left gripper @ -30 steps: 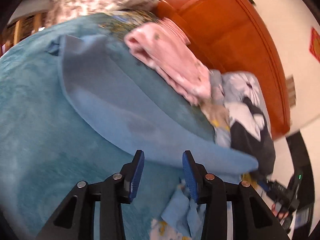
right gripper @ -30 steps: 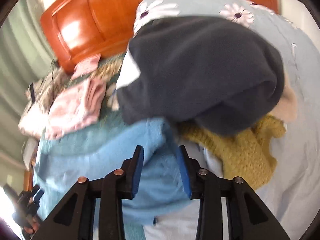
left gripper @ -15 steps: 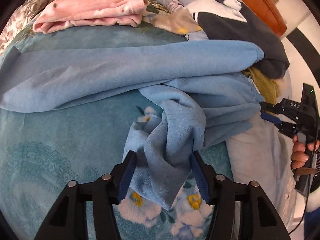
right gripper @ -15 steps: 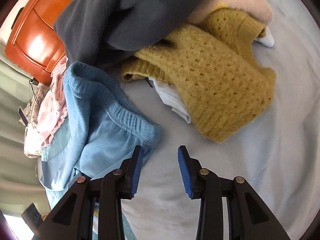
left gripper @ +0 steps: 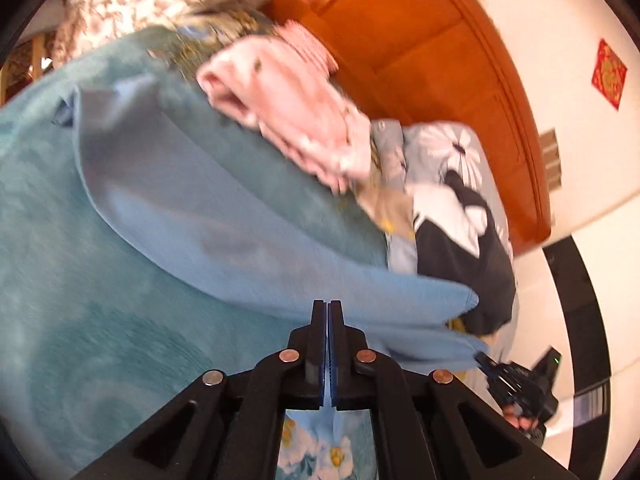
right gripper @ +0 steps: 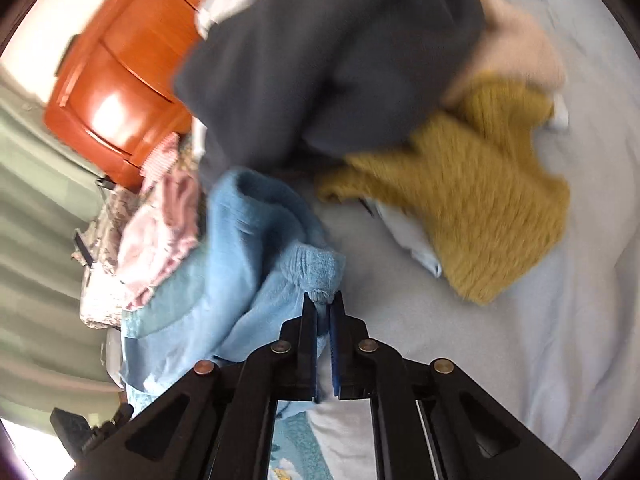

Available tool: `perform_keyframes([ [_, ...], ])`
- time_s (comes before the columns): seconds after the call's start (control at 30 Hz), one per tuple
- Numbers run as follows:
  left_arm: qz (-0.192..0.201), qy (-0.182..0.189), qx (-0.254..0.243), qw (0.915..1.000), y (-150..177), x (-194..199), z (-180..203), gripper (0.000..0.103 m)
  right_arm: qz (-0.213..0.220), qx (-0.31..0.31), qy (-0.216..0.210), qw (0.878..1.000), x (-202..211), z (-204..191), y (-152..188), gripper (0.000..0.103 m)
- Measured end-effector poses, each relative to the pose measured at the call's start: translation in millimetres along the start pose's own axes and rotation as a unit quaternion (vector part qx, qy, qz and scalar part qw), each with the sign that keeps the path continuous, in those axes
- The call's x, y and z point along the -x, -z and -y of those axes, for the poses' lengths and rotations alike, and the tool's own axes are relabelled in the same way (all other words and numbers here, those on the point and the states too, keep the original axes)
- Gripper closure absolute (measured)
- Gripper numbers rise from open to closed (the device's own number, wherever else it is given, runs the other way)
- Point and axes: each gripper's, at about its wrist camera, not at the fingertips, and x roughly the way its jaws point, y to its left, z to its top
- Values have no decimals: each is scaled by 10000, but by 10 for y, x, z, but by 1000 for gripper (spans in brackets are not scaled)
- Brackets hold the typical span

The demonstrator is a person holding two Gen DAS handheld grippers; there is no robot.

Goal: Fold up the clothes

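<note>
A: The light blue garment [right gripper: 256, 264] looks like soft fleece, matt and fuzzy, with a ribbed knit cuff [right gripper: 316, 268] nipped by the matt black plastic right gripper [right gripper: 323, 312].

B: Beyond that garment, the mustard sweater [right gripper: 472, 208] is a coarse, open knit, and the dark grey garment [right gripper: 320, 64] is plush and dull.

A: The left gripper [left gripper: 328, 312] shows copper-toned metal rivets [left gripper: 289, 356] on black plastic. The teal blanket [left gripper: 60, 264] under the garment is velvety.

B: Behind it, the headboard [left gripper: 420, 40] is glossy varnished wood, and the pink clothing [left gripper: 296, 108] is soft cloth.
</note>
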Motion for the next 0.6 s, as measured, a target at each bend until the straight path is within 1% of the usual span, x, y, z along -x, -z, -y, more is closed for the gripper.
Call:
perform_keyframes([
  [0.07, 5, 22, 2, 10000, -65, 18, -14, 101, 290, 158, -79, 9994, 222, -88, -50, 99],
  [0.1, -9, 12, -40, 10000, -54, 0, 5, 101, 357, 224, -97, 9991, 286, -133, -86, 99],
  [0.17, -174, -45, -213, 9996, 30, -121, 73, 101, 340, 328, -76, 9989, 305, -213, -156, 99],
  [0.2, -324, -73, -335, 9989, 105, -204, 123, 100, 334, 356, -50, 9988, 306, -237, -170, 99],
  [0.27, -632, -252, -696, 9953, 329, -388, 247, 99, 345, 365, -38, 9987, 308, -329, -212, 99],
  [0.3, -835, -363, -911, 9917, 469, -515, 321, 94, 346, 351, -56, 9988, 293, -379, -217, 98],
  [0.33, -1057, -431, -1094, 9874, 609, -633, 388, 83, 344, 347, -69, 9988, 288, -367, -222, 98],
  [0.37, -1284, -450, -1266, 9826, 746, -739, 456, 76, 340, 345, -84, 9988, 293, -356, -223, 98],
  [0.4, -1480, -420, -1450, 9774, 865, -828, 525, 63, 337, 340, -104, 9988, 319, -348, -211, 98],
  [0.43, -1613, -399, -1582, 9733, 940, -874, 581, 55, 334, 326, -126, 9988, 339, -332, -210, 98],
  [0.47, -1741, -378, -1708, 9691, 1011, -916, 635, 52, 329, 310, -151, 9989, 349, -317, -221, 98],
  [0.53, -1964, -382, -1904, 9611, 1116, -988, 716, 40, 322, 291, -180, 9989, 340, -311, -230, 98],
  [0.6, -2166, -469, -2021, 9539, 1184, -1039, 752, 36, 321, 256, -215, 9989, 328, -302, -234, 98],
])
